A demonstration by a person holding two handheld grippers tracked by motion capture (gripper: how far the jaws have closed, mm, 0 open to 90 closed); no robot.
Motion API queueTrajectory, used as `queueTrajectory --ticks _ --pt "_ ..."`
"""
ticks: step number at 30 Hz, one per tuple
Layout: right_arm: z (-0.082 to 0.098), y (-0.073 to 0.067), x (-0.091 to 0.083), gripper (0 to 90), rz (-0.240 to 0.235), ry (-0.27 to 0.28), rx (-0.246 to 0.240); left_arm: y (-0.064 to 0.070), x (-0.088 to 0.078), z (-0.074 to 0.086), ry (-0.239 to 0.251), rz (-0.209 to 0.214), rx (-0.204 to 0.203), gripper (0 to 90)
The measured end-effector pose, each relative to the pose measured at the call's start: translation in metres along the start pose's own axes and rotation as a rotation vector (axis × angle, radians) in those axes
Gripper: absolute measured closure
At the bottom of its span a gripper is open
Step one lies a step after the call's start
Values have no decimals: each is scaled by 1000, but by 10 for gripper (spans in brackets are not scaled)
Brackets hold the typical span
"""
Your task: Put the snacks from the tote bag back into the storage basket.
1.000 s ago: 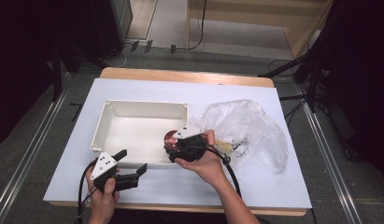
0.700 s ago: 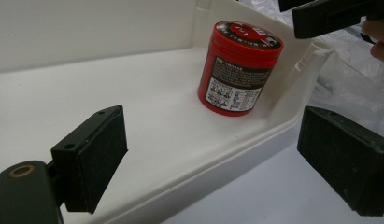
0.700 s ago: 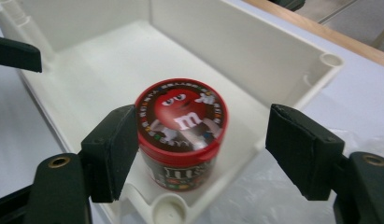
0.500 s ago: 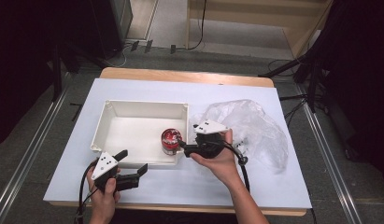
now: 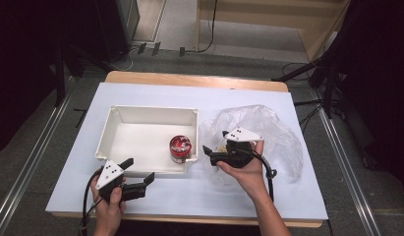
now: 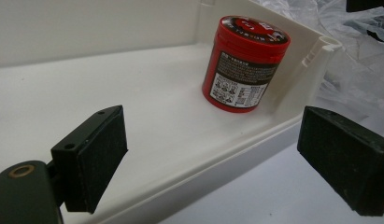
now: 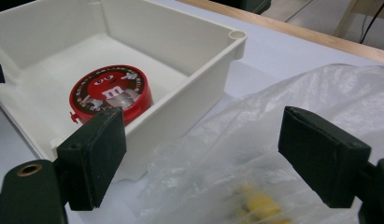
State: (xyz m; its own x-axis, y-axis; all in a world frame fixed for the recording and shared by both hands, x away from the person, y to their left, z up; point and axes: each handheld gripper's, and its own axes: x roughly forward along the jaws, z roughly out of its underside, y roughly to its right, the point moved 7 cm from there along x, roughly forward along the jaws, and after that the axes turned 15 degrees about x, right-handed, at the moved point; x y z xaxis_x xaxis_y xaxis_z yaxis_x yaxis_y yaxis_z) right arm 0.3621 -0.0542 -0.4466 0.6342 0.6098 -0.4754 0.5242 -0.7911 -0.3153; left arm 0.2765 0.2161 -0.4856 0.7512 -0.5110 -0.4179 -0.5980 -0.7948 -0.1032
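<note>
While the red can (image 5: 180, 147) stands upright in the near right corner of the white bin (image 5: 122, 117), close to both walls there, nothing grips it. Seen from the left tongs view, the can (image 6: 244, 63) carries a black label with small print and a dark printed lid; the right tongs view shows that round lid (image 7: 109, 92) from above, just inside the bin wall (image 7: 199, 44). Just right of the bin, the right tongs (image 5: 215, 146) hover over the near left part of a crumpled clear plastic bag (image 5: 280, 135), their jaws having just been opening and now spread wide with nothing between them; below them, inside the bag (image 7: 320, 93), something yellow (image 7: 257, 205) shows blurred. At the near left corner of the bin, the left tongs (image 5: 140, 170) sit low over the table (image 5: 199, 191), jaws apart and empty, one on each side of the bin's near wall (image 6: 217, 158) in their own view. Both hands come in from the near edge, well apart from each other.
</note>
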Motion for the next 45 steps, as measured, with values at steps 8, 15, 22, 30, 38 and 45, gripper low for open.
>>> queueTrajectory --ticks 8,15,22,30,38,45 --pt "3 11 -9 159 13 18 20 -3 -1 1 0 -10 -4 89" --pt "6 22 -19 159 32 31 41 -5 -1 2 -3 -15 -10 90" --pt "9 35 -30 159 47 44 66 -6 -1 2 -4 -17 -9 90" --pt "15 51 -40 159 67 55 91 -7 -1 3 -7 -26 -7 90" --pt "23 69 -53 159 95 61 122 -8 -3 2 0 -32 -5 90" --pt "29 87 -69 159 121 73 151 -8 -3 3 -5 -32 -5 90"
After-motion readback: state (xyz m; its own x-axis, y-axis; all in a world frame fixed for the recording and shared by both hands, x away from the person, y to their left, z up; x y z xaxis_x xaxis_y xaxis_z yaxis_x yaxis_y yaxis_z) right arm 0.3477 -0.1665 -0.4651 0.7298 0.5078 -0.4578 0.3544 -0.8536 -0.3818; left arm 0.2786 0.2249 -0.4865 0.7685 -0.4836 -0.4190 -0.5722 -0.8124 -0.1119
